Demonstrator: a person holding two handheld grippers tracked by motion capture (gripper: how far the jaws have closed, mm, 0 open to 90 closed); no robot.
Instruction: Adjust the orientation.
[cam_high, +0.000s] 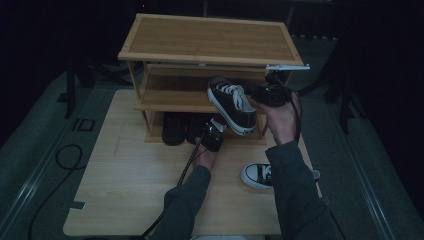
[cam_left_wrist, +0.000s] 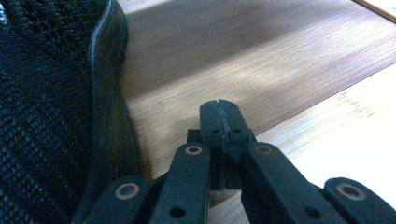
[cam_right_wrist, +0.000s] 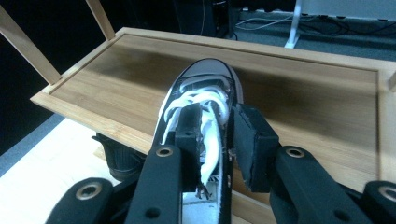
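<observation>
Black canvas sneaker held aloft before the bamboo shoe rack, by my reading about to be shelved.

Right gripper clamps the shoe's side wall, toe toward the middle shelf; next it must slide in level under the top board. Left gripper, jaws pressed together on nothing, rests low beside dark shoes crowding the bottom shelf. Its mate waits on the table.
</observation>
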